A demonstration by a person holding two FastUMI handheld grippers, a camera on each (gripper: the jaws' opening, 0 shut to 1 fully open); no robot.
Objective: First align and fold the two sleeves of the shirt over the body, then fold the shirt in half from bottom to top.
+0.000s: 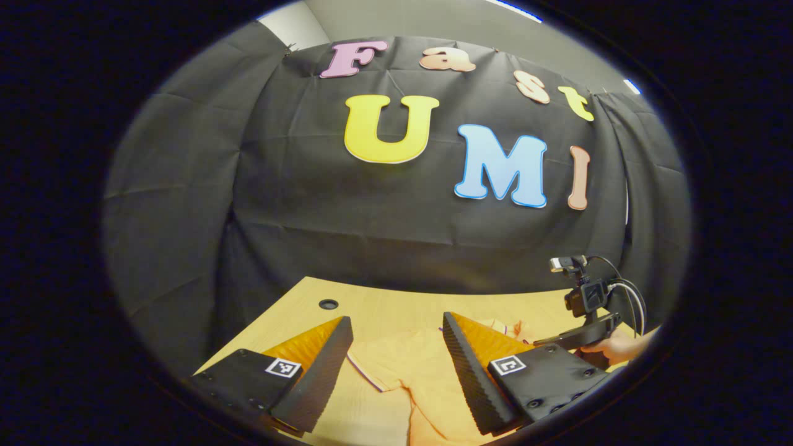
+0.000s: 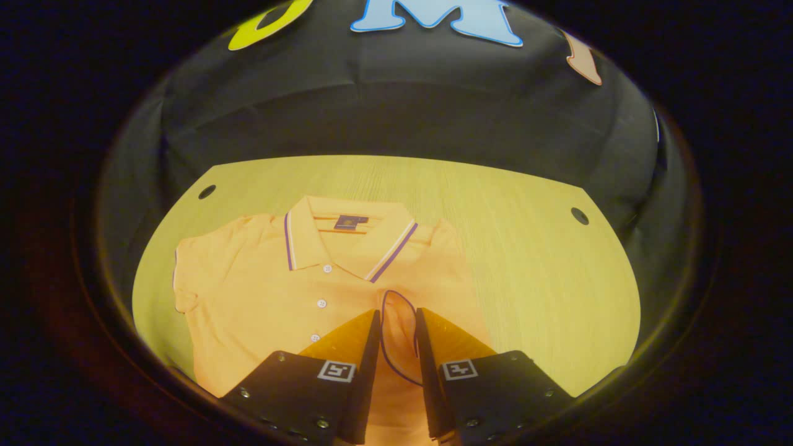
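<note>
Right gripper (image 2: 396, 337), jaws nearly closed, pinches the polo shirt's right sleeve (image 2: 399, 334) folded in over the body, just below the striped collar (image 2: 350, 238). Left gripper (image 1: 396, 365) hangs with jaws wide and unloaded above the other sleeve (image 1: 378, 359). The orange polo shirt (image 2: 266, 297) lies flat on the wooden table (image 2: 545, 272); laying this sleeve's cuff squarely below the collar should keep the fold even.

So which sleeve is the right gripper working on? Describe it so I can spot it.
On the wooden table lies an orange polo shirt. Below the striped collar, the sleeve sits folded over the body between the right gripper jaws. Its dark-trimmed cuff marks it; the other sleeve lies spread out.
</note>
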